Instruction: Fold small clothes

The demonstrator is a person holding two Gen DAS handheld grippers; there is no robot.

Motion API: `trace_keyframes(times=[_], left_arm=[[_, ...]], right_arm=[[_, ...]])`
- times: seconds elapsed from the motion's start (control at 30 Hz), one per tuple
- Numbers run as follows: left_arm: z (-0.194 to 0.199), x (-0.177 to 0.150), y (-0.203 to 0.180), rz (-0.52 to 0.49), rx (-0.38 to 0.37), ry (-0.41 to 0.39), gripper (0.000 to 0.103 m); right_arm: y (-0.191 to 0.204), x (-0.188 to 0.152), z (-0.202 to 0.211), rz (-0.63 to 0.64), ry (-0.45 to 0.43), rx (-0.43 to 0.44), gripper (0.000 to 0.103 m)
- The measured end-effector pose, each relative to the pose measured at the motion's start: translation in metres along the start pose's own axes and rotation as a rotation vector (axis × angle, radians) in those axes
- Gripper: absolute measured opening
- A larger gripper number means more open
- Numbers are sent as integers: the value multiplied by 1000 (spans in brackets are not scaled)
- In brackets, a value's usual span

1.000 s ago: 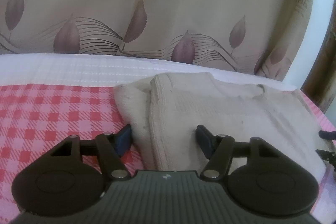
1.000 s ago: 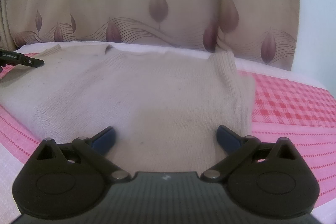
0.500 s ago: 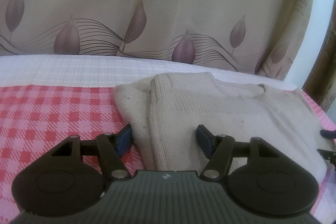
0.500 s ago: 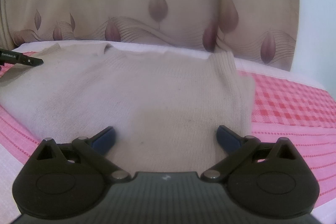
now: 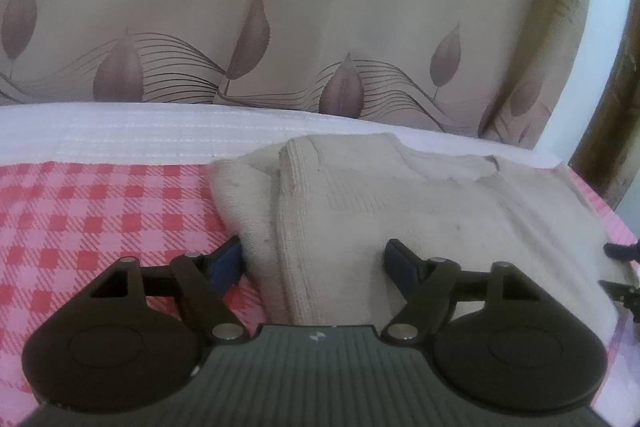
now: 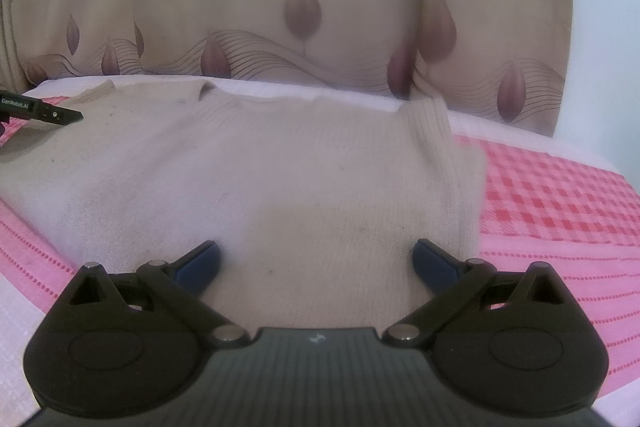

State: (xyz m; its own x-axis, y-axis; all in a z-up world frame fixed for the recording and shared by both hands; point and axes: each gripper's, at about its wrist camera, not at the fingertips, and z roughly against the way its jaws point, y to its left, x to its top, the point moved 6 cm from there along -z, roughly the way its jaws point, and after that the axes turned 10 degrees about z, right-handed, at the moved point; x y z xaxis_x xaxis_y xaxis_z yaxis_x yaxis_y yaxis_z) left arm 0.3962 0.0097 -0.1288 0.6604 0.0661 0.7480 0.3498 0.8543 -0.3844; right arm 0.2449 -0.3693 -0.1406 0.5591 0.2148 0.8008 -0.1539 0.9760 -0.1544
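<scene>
— Across the pink checked bedcover (image 5: 100, 211), what lies there?

— One beige knit sweater (image 6: 280, 179), spread flat near the leaf-print curtain (image 5: 280, 7), neckline toward the curtain.

— Any folding done?

— I judge it partly done: both sleeves look tucked inward over the body, leaving straight side edges. The lengthwise fold from hem to collar seems left.

— And the tools?

— Left gripper (image 5: 314, 261) hovers low over one folded side edge, jaws spread wide, holding nothing. Right gripper (image 6: 316, 261) sits over the hem area, jaws likewise apart and empty.
</scene>
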Motion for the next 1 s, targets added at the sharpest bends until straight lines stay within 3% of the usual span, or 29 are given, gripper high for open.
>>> trace_keyframes(times=[0.33,0.47,0.6,0.73,1.0], left_arm=[[3,1,6,78,19,-17,47],[-1,6,6,258,14,40,27],[-4,8,-7,247,95,54,25],[1,9,-11,297,145,39,24],[14,17,-34,379,164,-3,23]], right_arm=[[0,0,3,-3,-12,6,103],[0,0,5,-10,-21,14,103],[-1,0,5,-18,-29,20,103],[-1,1,7,-30,-38,32,103],[-3,1,8,-44,-51,47,103]])
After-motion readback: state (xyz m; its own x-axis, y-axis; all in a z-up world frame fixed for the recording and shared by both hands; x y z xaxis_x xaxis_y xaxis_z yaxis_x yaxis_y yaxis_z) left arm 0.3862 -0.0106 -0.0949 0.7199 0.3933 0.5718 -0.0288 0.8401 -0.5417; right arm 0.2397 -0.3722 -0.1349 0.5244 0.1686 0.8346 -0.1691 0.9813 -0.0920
